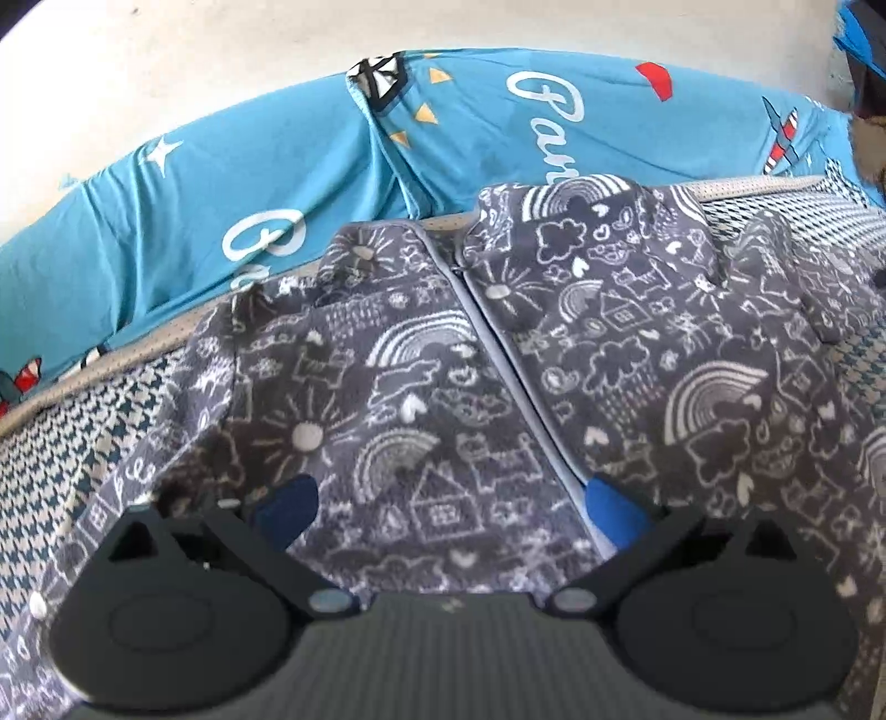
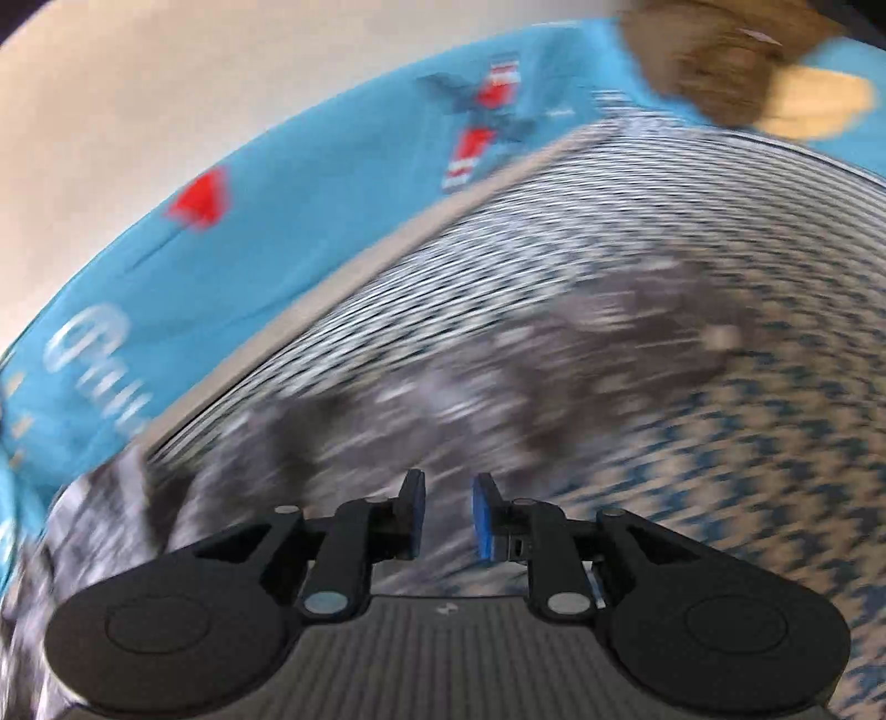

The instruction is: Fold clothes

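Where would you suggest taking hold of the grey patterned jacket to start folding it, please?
Probably the jacket's loose left sleeve: it lies spread on the checked cover, so the open left claw could pinch its outer edge from the left and carry it inward.

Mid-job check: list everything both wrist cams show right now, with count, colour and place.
Zip jacket: one, grey with white doodle print, spread front-up on the bed, zip running down its middle.
Bed cover: one, white and dark-teal houndstooth, under the jacket.
Blue sheet: one, turquoise with white lettering and red shapes, draped along the wall behind.
Wall: cream, at the back.
Brown object: one, far right corner, too blurred to identify.
Left claw: black with blue pads, wide open over the jacket's lower front.
Right claw: black with blue pads, narrow gap, nothing between; view motion-blurred.
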A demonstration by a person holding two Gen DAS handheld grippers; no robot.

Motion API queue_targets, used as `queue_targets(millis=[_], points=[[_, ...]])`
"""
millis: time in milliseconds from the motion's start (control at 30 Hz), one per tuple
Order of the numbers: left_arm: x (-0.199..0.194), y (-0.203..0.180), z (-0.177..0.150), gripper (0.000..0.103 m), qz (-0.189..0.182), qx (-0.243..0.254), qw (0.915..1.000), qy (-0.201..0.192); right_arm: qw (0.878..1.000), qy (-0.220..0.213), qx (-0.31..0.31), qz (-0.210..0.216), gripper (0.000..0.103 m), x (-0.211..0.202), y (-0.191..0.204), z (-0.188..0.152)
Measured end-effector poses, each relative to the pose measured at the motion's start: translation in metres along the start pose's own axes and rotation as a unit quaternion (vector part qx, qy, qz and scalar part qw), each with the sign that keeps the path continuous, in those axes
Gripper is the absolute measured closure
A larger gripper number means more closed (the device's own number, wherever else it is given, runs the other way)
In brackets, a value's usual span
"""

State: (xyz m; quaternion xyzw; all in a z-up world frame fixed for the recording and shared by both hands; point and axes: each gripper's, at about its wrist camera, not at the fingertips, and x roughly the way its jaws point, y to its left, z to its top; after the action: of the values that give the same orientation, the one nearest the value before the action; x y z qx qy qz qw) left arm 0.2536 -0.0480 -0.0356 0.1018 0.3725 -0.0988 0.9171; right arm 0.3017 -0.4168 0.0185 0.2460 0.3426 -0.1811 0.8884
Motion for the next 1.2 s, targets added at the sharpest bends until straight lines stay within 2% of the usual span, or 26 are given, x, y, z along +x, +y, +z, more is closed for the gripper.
queue_targets(millis=[67,333,700,900,1033,1100,1133,1200], points=[[0.001,0.003,0.0,0.0,-0.003,-0.01,0.9999,0.005,0.999,-0.012,0.034,-0.024,0.071,0.001,-0.02,0.009],[0.005,0.007,0.0,0.0,0.0,-0.026,0.9995,0.016,0.986,-0.032,0.156,-0.052,0.07,0.007,-0.08,0.032],[0.008,0.01,-0.001,0.0,-0.001,-0.04,0.9989,0.025,0.983,-0.07,0.17,-0.028,0.071,0.024,-0.1,0.036],[0.01,0.009,-0.001,0.0,0.001,-0.043,0.9986,0.029,0.987,-0.085,0.127,-0.047,0.071,0.034,-0.092,0.037],[0.012,0.008,0.0,0.0,0.002,-0.045,0.9985,0.03,0.988,-0.095,0.099,-0.07,0.091,0.041,-0.086,0.035],[0.012,0.008,0.0,0.0,0.002,-0.048,0.9984,0.031,0.988,-0.096,0.097,-0.069,0.095,0.041,-0.083,0.036],[0.011,0.008,0.0,0.0,0.001,-0.049,0.9983,0.031,0.989,-0.098,0.098,-0.06,0.096,0.038,-0.079,0.038],[0.012,0.009,0.0,0.0,0.001,-0.052,0.9982,0.031,0.99,-0.11,0.092,-0.014,0.096,0.024,-0.063,0.041]])
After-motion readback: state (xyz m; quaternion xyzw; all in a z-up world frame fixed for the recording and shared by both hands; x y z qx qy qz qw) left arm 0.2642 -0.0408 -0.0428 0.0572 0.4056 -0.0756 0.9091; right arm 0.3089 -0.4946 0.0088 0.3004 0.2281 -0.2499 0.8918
